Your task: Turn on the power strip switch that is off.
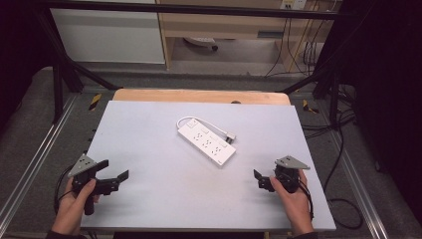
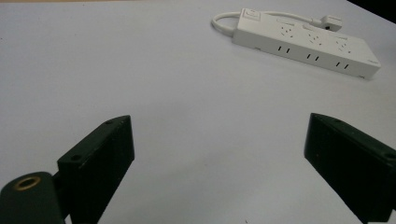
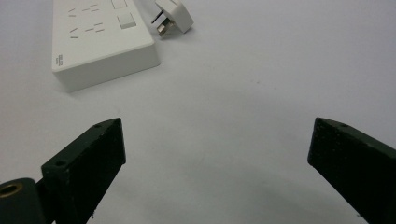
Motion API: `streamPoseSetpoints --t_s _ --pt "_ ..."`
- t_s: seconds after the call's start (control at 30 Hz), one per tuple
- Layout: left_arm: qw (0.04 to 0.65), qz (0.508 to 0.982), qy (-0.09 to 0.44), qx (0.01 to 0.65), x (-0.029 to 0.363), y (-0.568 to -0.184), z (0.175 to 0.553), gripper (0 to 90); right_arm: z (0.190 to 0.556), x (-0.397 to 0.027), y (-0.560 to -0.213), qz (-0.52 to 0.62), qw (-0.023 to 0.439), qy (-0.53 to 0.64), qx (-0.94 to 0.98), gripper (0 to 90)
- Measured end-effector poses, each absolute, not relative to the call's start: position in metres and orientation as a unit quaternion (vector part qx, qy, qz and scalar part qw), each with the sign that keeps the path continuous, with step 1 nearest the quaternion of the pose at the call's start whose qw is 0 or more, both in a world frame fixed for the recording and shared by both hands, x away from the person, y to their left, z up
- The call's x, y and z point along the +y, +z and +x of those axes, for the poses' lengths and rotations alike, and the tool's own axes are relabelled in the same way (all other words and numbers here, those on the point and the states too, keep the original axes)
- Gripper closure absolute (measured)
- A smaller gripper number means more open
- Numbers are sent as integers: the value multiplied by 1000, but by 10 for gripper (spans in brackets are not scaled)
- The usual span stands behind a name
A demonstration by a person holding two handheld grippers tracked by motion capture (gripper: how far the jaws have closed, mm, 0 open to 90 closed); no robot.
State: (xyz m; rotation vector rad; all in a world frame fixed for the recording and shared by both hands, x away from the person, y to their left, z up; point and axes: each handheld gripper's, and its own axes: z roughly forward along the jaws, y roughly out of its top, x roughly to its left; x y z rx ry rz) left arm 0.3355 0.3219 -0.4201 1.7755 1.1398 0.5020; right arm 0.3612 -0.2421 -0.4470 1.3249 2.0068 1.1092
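From the high view, the white power strip [image 1: 206, 142] lies flat near the middle of the grey bench [image 1: 149, 199], and its long side runs on a slant, from far-left to near-right. Its short white cord [image 1: 186, 119] loops out of the far-left end, and the plug [image 1: 230, 137] rests just beside the strip's far side. The left gripper [image 1: 110, 175] sits at the near-left and the right gripper [image 1: 259, 179] at the near-right, both well apart from the strip; the near end of the strip points more toward the right one, so that hand looks a bit nearer. In the left gripper view, the jaws stand wide open with nothing between them, and the power strip [image 2: 306, 44] lies ahead and off to the right. In the right gripper view, the jaws are also wide open and empty, and the power strip [image 3: 98, 37] lies ahead to the left, its blunt end facing the jaws, with the plug [image 3: 173, 16] beside it.
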Motion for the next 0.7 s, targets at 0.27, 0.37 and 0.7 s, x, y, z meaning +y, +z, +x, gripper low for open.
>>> streamPoseSetpoints --t_s 0.27,0.37,0.7 --pt "458 729 205 465 320 -421 336 81 362 -245 -446 496 224 400 737 48" --pt "455 729 204 468 320 -421 337 81 362 -246 -445 496 221 403 737 47" --pt "452 732 197 470 318 -421 338 81 362 -243 -442 495 211 408 737 36"
